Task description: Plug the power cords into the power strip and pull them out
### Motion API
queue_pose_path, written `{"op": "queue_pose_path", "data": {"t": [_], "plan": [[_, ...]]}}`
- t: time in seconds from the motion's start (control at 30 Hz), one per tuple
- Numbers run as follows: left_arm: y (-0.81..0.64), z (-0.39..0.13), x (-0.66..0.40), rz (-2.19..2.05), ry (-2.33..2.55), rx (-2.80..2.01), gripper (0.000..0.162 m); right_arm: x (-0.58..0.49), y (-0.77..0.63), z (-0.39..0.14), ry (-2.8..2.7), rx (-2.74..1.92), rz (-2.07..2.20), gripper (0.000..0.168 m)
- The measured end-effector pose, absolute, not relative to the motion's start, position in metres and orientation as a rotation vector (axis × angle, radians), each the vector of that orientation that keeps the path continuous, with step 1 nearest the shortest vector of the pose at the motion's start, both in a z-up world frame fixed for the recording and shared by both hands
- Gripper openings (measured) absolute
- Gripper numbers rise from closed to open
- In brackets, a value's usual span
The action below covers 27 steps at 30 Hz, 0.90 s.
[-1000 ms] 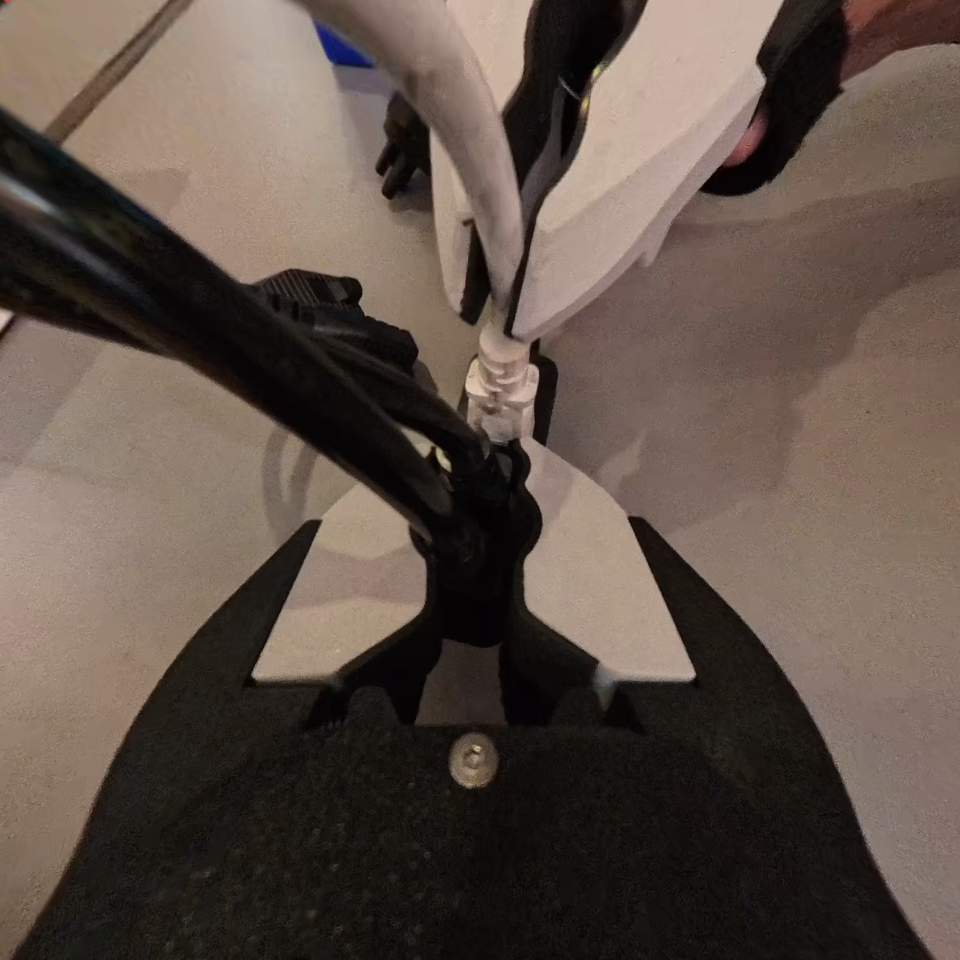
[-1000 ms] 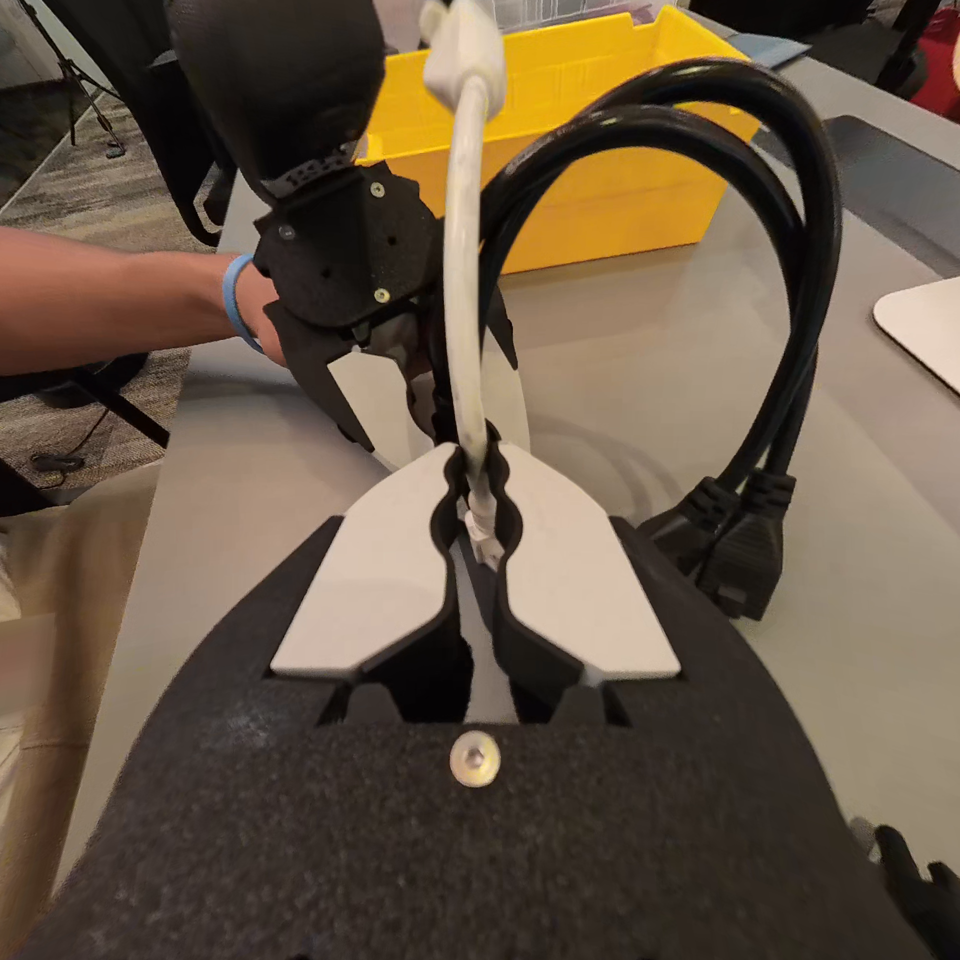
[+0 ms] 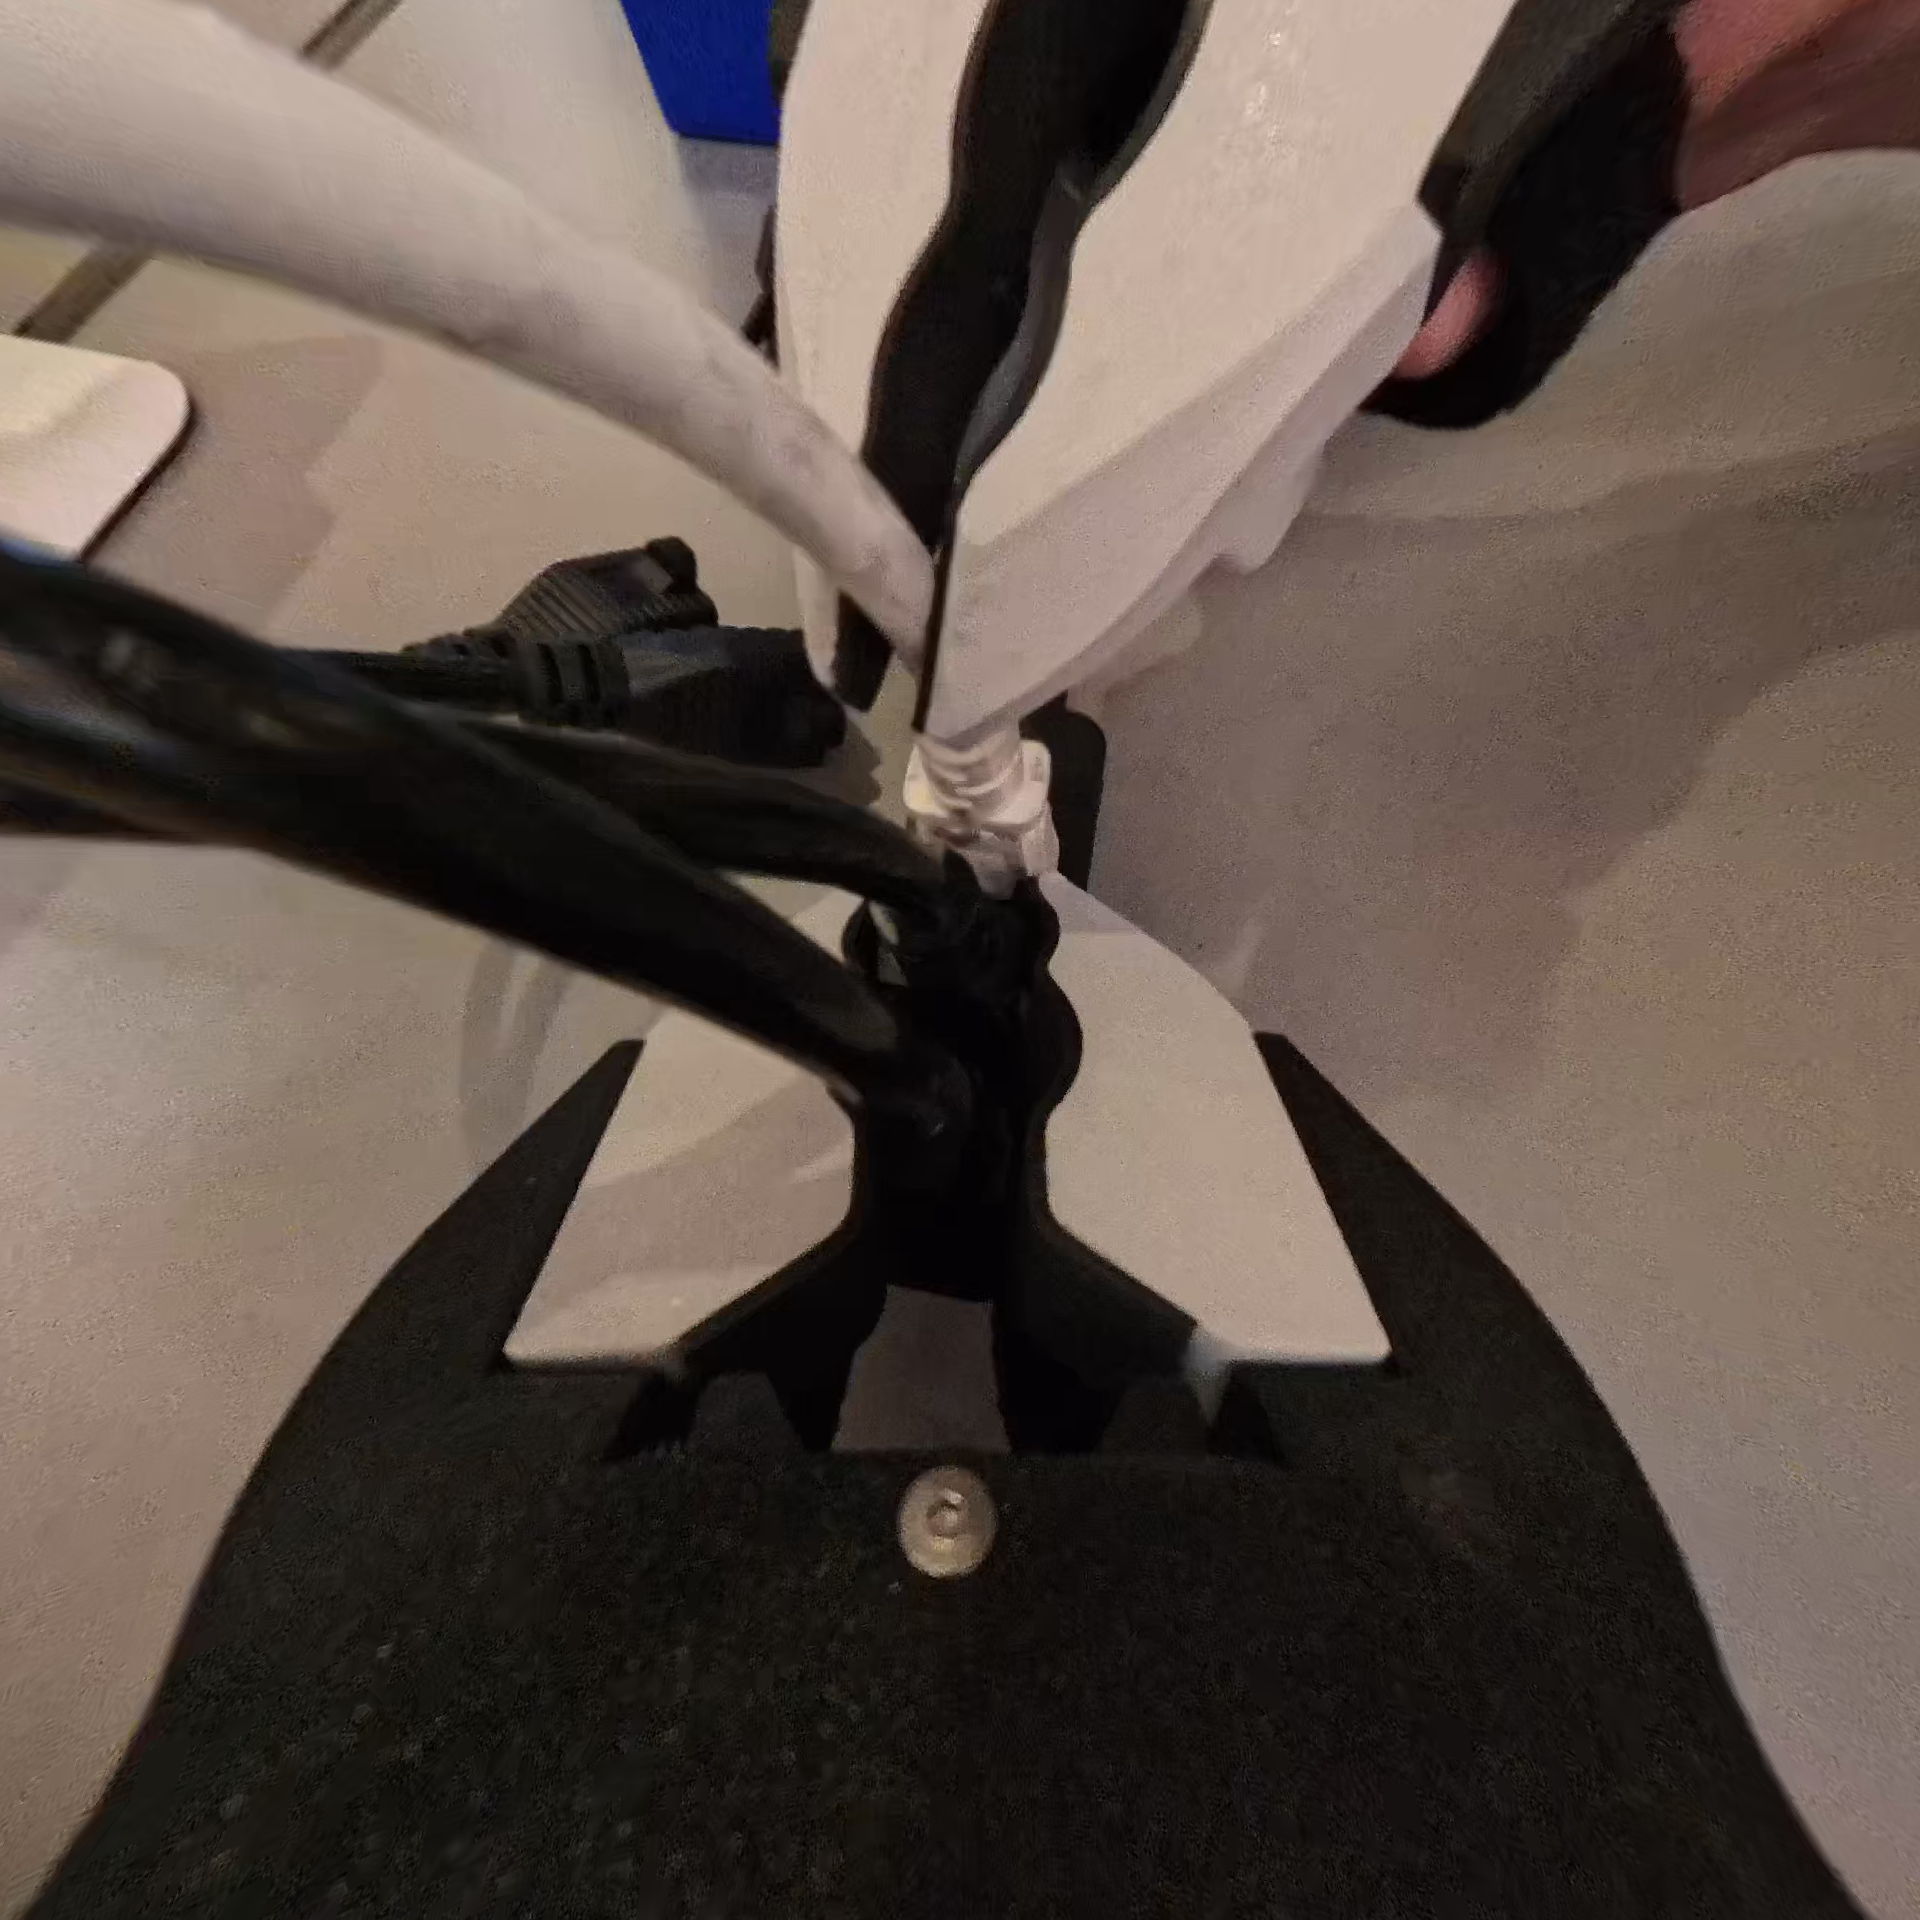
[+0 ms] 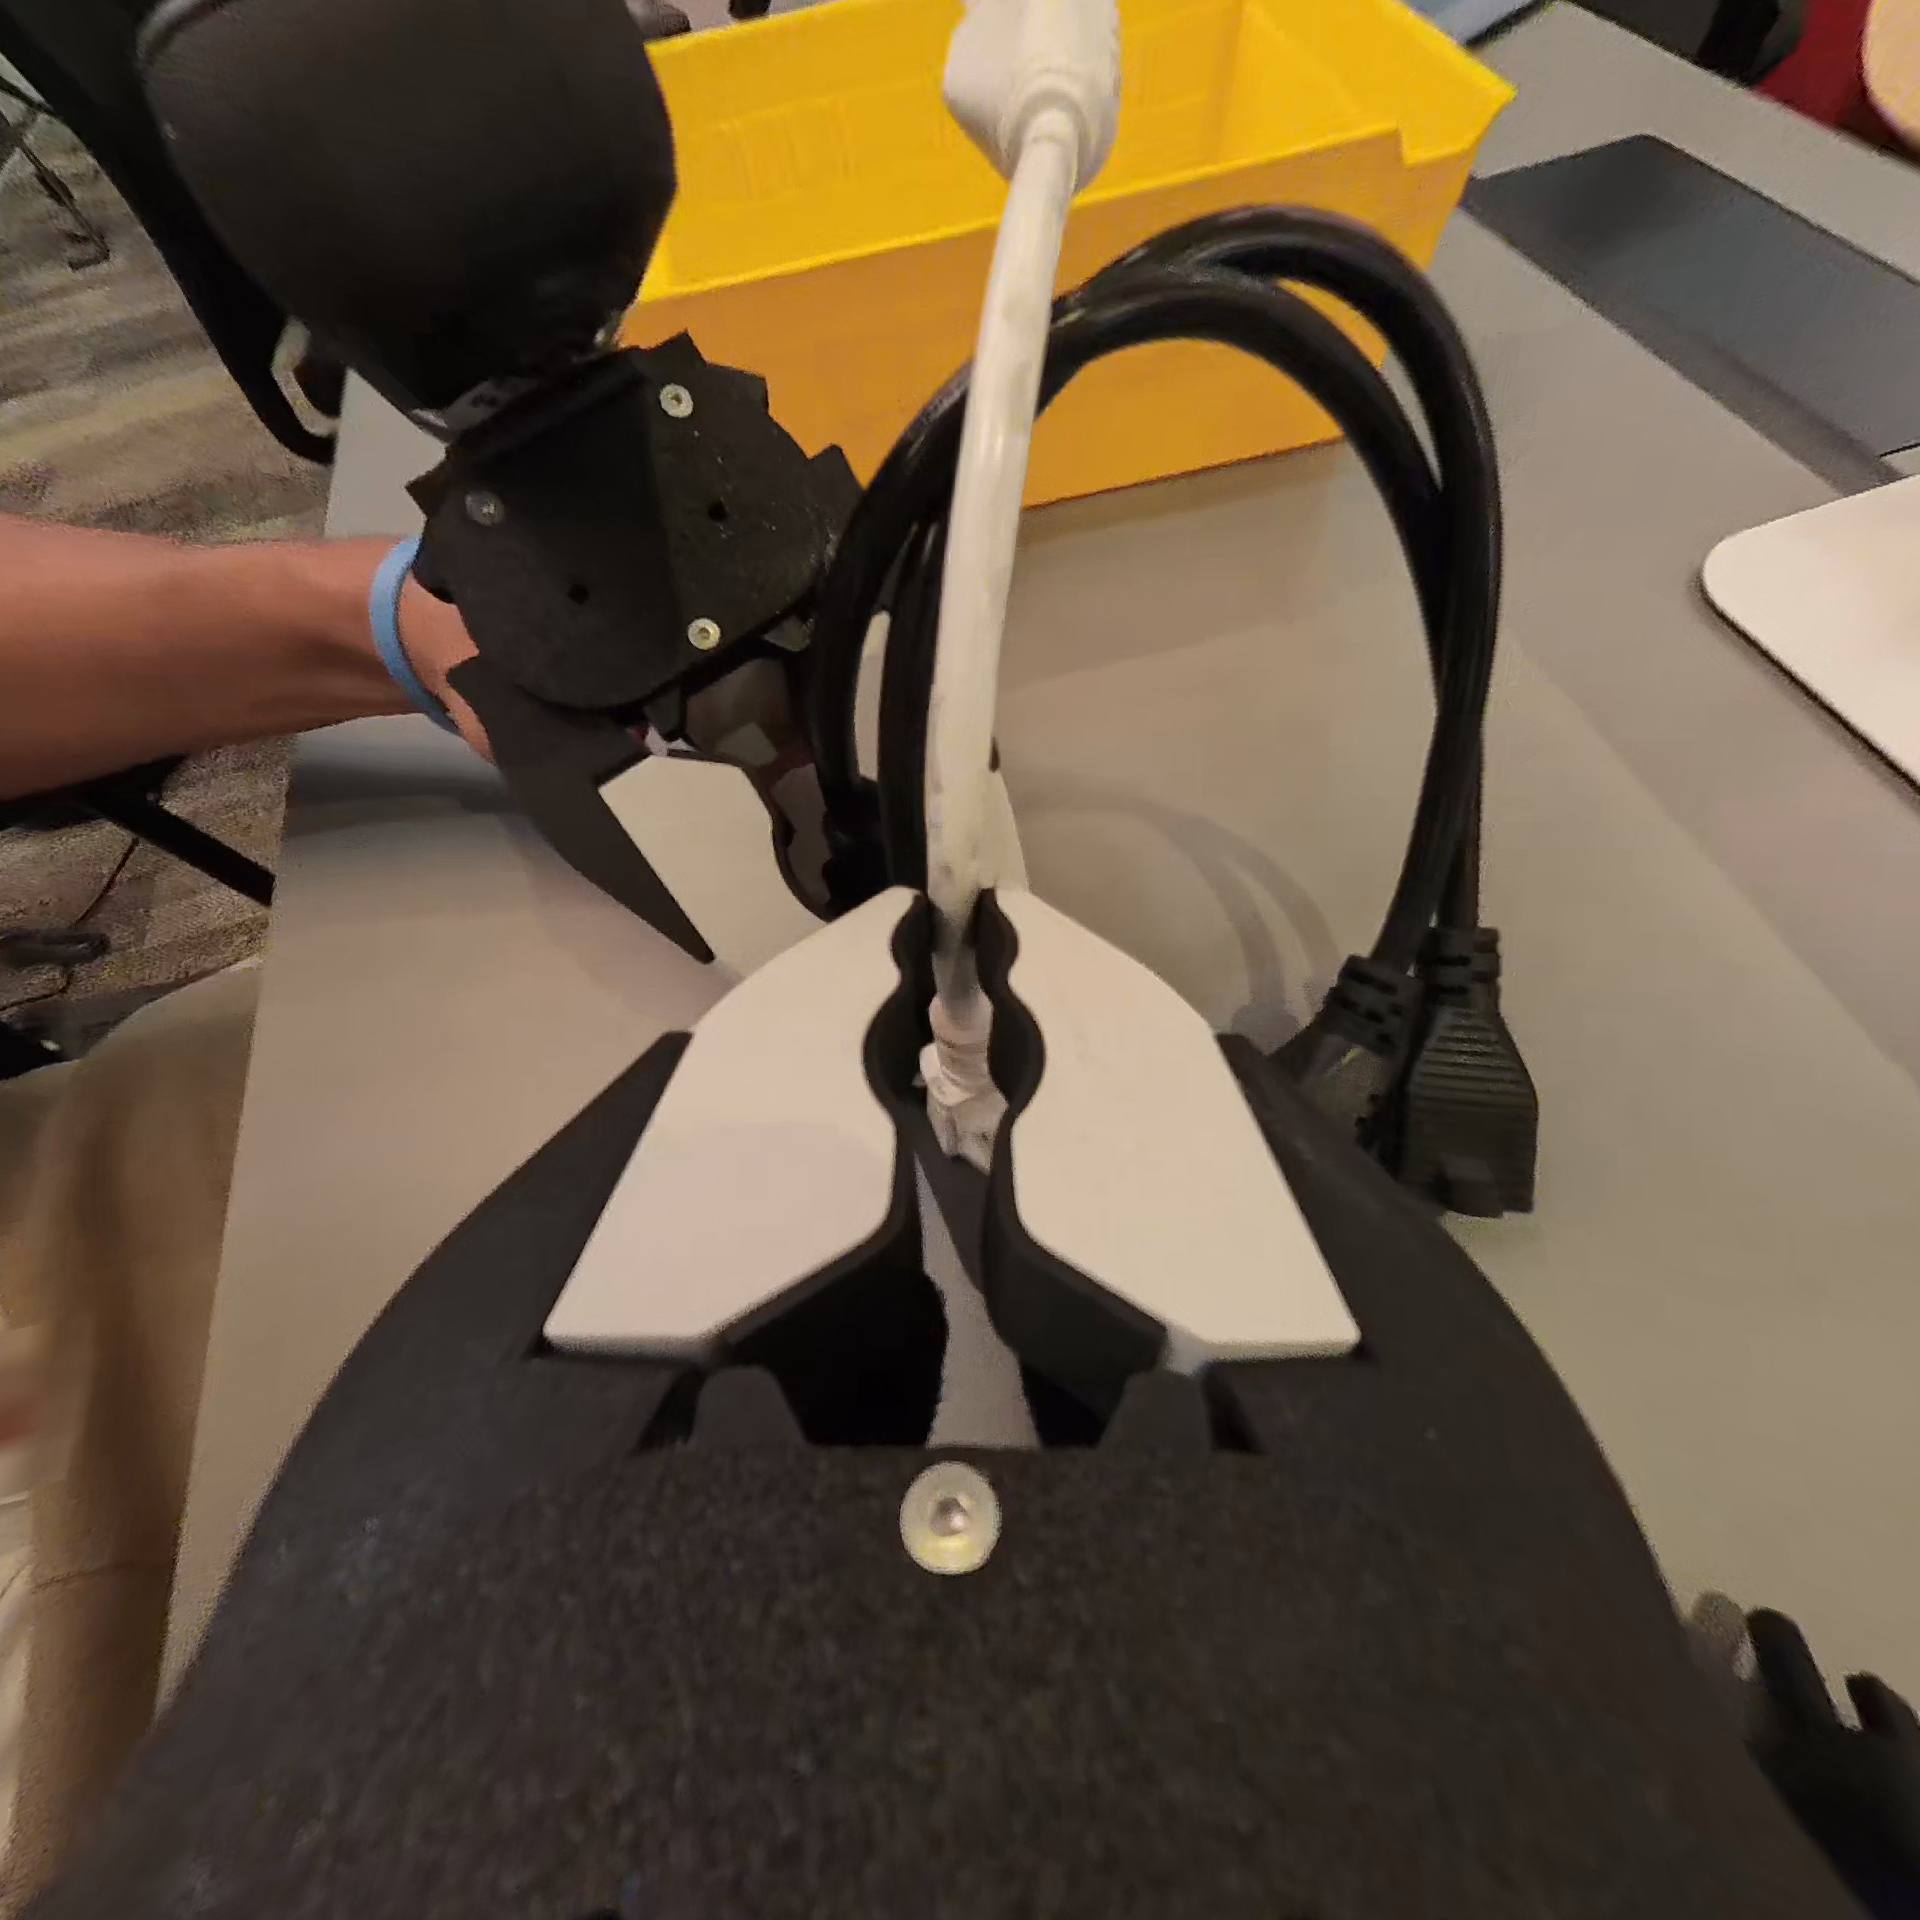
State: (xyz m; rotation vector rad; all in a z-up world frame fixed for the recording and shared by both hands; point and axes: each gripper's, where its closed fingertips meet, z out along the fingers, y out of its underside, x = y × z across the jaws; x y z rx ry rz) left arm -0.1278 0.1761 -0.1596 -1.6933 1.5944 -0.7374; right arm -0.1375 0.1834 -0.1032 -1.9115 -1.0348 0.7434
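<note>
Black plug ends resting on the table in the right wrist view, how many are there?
2: black plug ends lie side by side on the grey table, right of the right gripper's fingers. More may be hidden behind the grippers.

— Your black cords (image 4: 1455, 582) looked like glossy, smooth rubber; the white cord (image 4: 1003, 499) was matt.

— And your yellow bin (image 4: 1091, 270)?

— Ridged plastic. The table (image 4: 1299, 727) looked smooth, matt grey.

A glossy black looped power cord (image 4: 1455, 644) and a matte white round cable (image 4: 1008, 436) are seen against a plain grey tabletop (image 4: 1662, 935); a bright yellow plastic bin (image 4: 894, 187) and a light blue wristband (image 4: 393, 634) are shown behind
</note>
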Motion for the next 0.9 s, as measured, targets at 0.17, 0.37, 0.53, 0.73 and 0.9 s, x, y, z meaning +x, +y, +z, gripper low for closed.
{"op": "queue_pose_path", "data": {"t": [0.17,0.37,0.53,0.73,0.9], "plan": [[0.177,-0.16,-0.13,-0.735,1.61,-1.664,0.026,-0.127,0.179,-0.103,-1.045,-1.912,0.745,0.009],[0.178,-0.16,-0.132,-0.729,1.588,-1.696,0.025,-0.142,0.186,-0.103,-1.016,-1.949,0.753,0.009],[0.173,-0.16,-0.13,-0.739,1.626,-1.654,0.025,-0.13,0.171,-0.102,-0.927,-1.955,0.967,0.009],[0.175,-0.16,-0.13,-0.751,1.591,-1.682,0.025,-0.135,0.176,-0.098,-0.622,-2.111,1.198,0.013],[0.174,-0.16,-0.13,-0.748,1.591,-1.688,0.025,-0.135,0.173,-0.097,-0.423,-2.252,1.29,0.016]]}}
